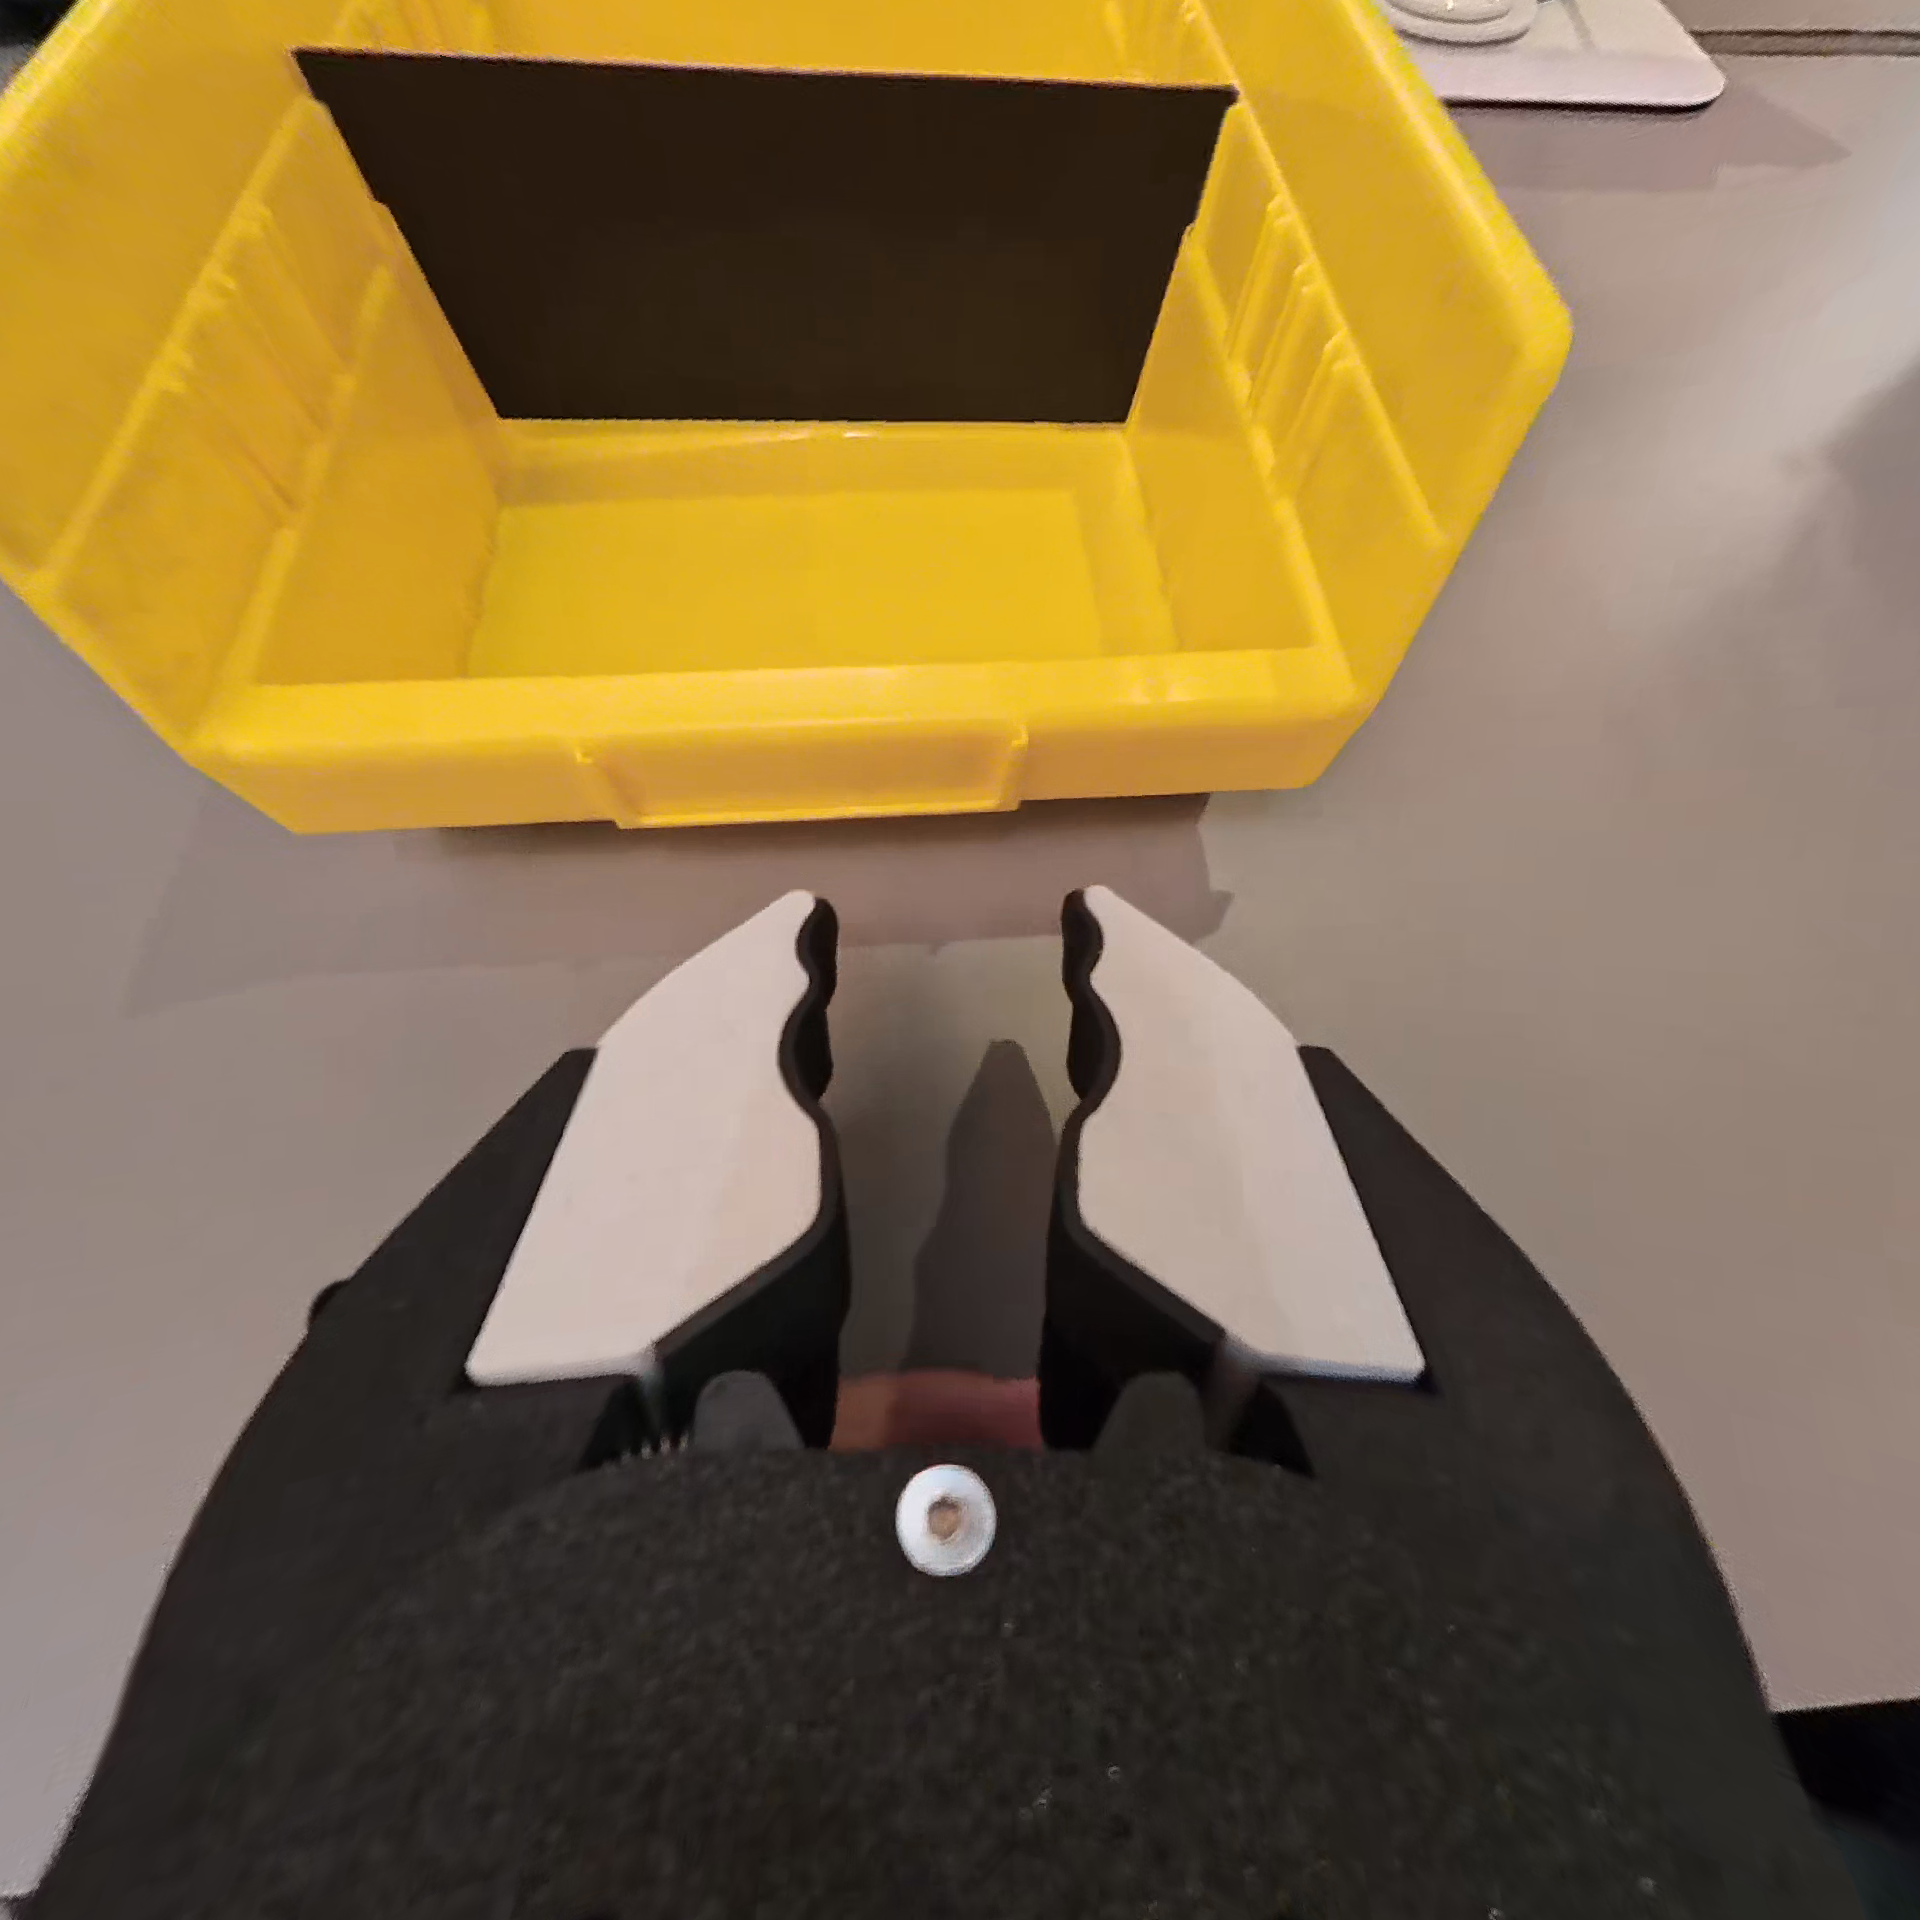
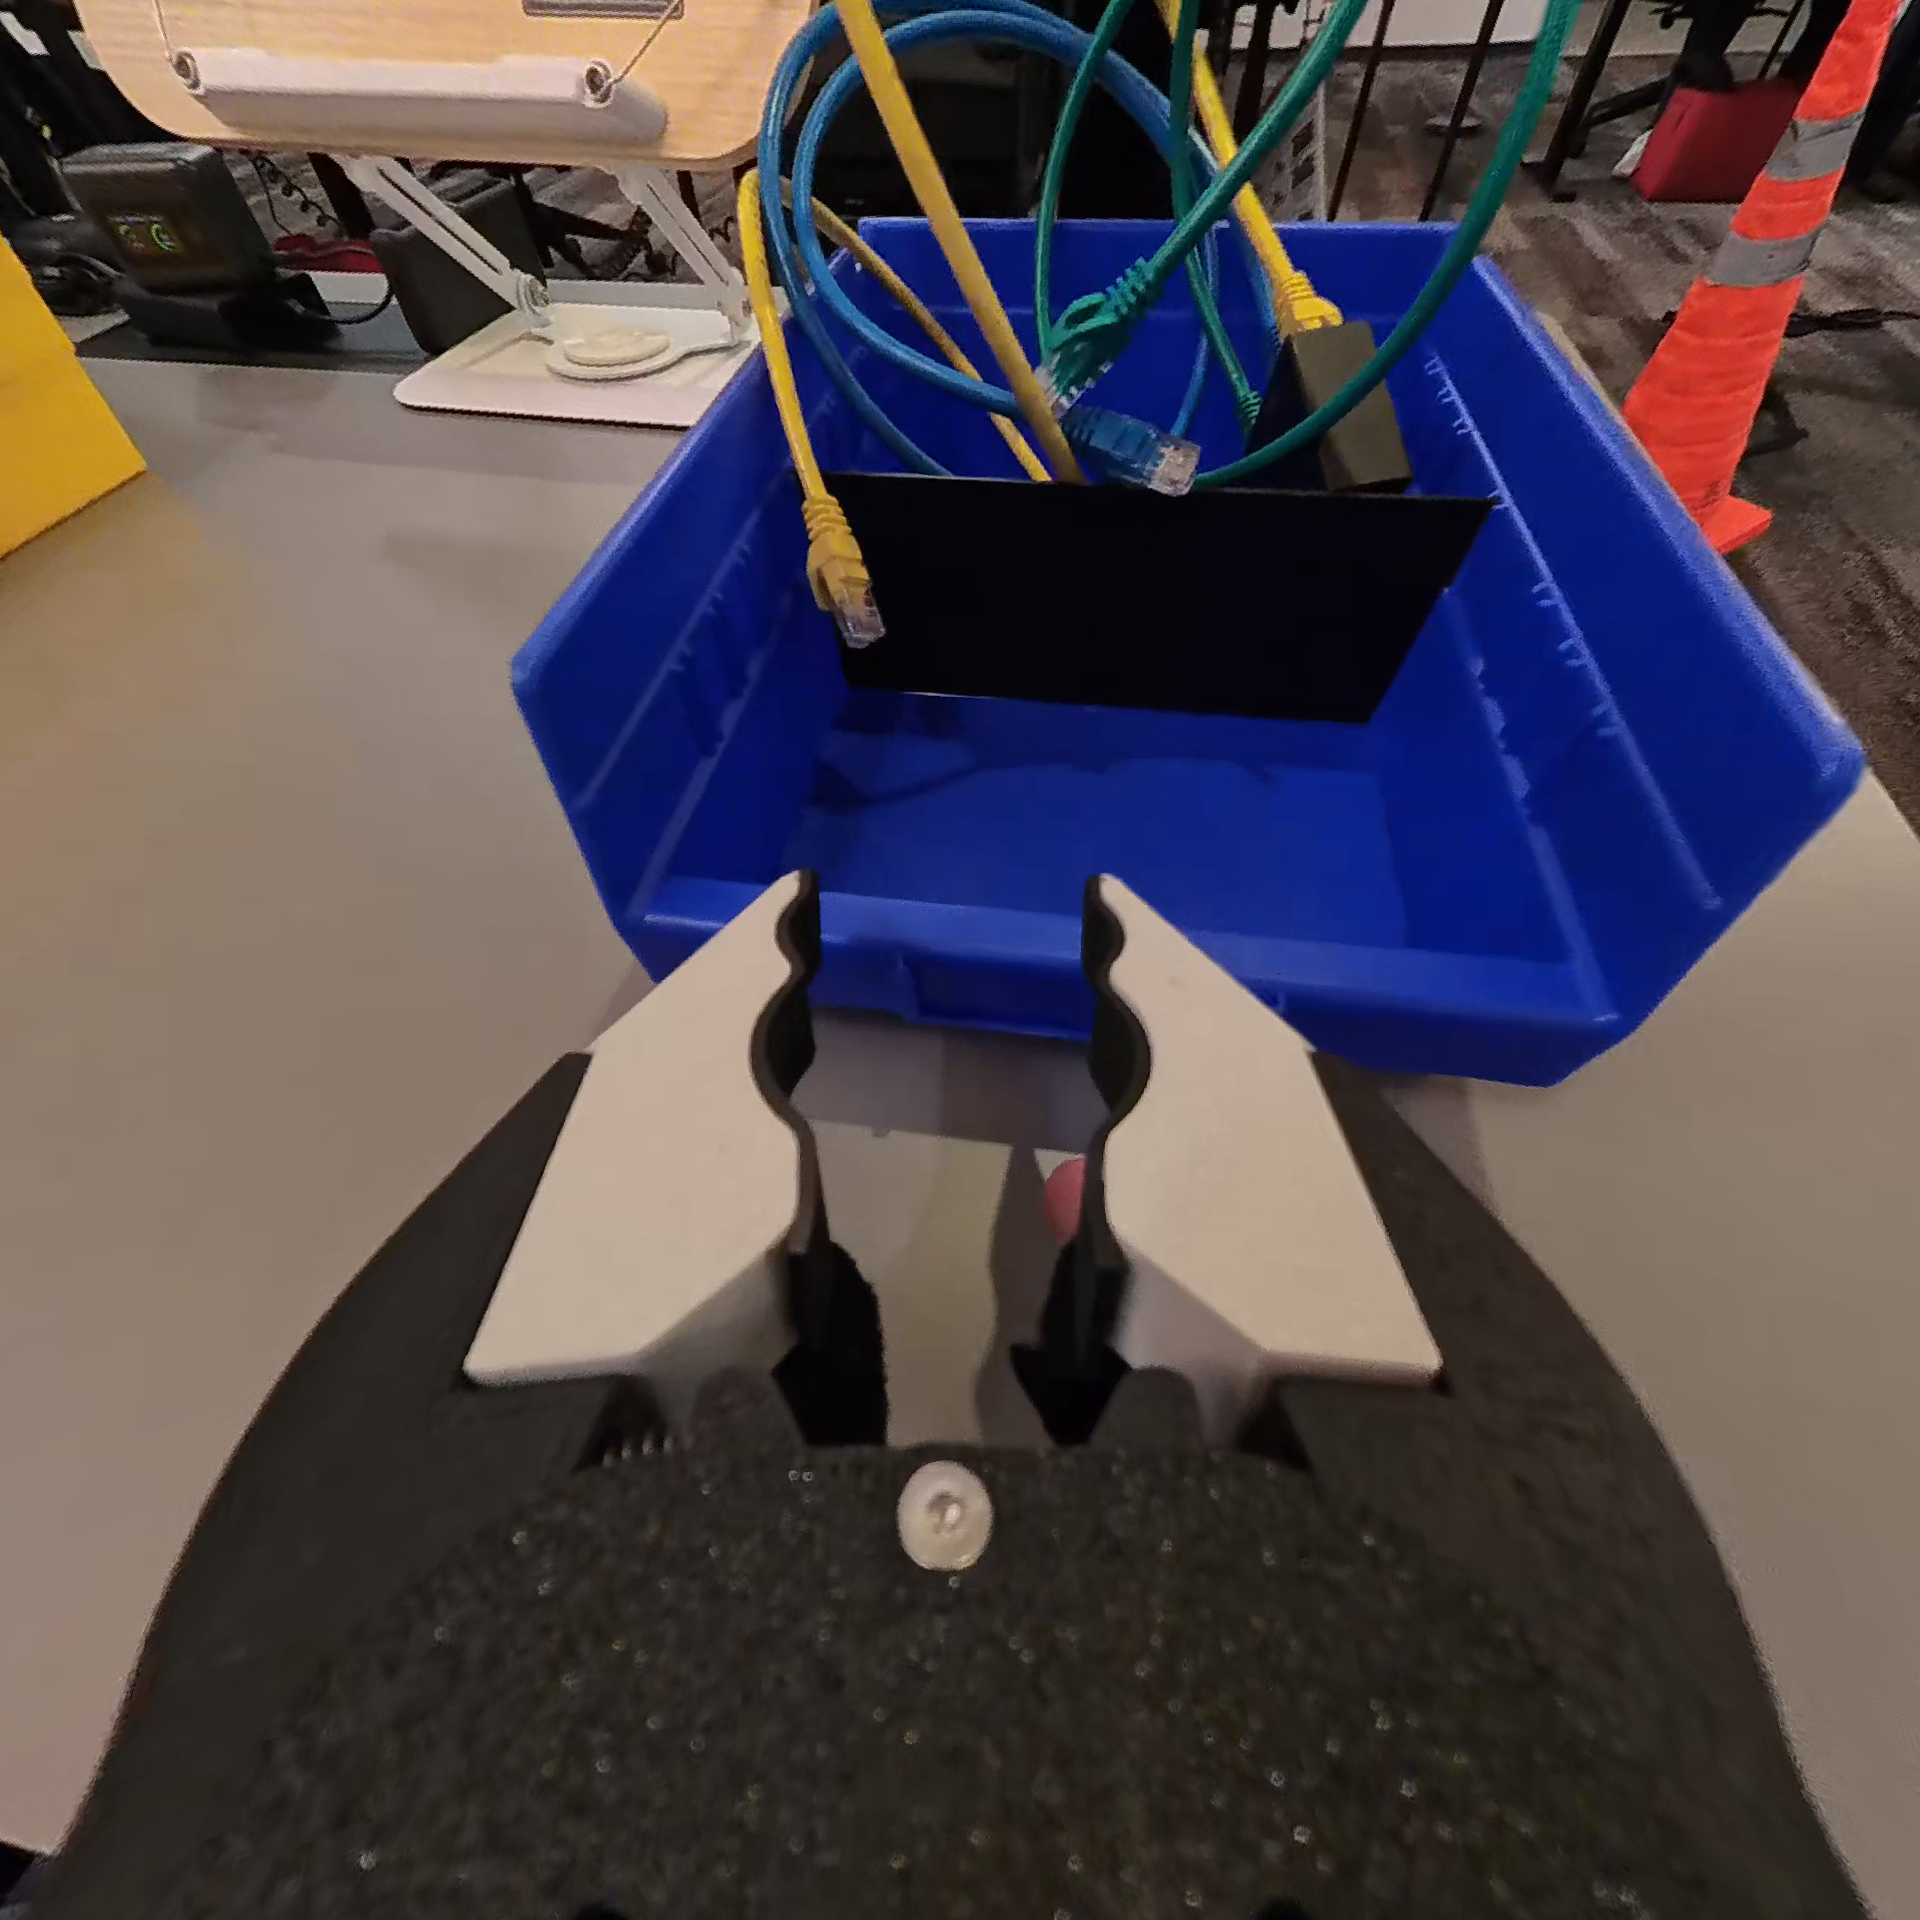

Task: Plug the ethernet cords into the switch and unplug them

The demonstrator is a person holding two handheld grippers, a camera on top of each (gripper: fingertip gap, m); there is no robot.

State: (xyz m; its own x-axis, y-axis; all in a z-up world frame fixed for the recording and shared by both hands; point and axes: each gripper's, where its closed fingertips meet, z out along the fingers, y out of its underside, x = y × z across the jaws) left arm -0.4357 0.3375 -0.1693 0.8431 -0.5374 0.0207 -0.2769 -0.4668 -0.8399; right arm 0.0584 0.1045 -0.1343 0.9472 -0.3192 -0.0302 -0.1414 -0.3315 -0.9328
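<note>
In the right wrist view a blue bin holds a tangle of ethernet cords behind a black divider. A yellow cord's plug hangs over the divider's left end. A blue plug and a green plug lie in the tangle. A black switch stands at the back right with a yellow cord plugged into its top. My right gripper is open and empty at the bin's front rim. My left gripper is open and empty above the table, just before a yellow bin.
The yellow bin has a black divider and nothing in its front part. A white stand with a wooden board sits at the back left of the grey table. An orange cone stands on the floor at the right.
</note>
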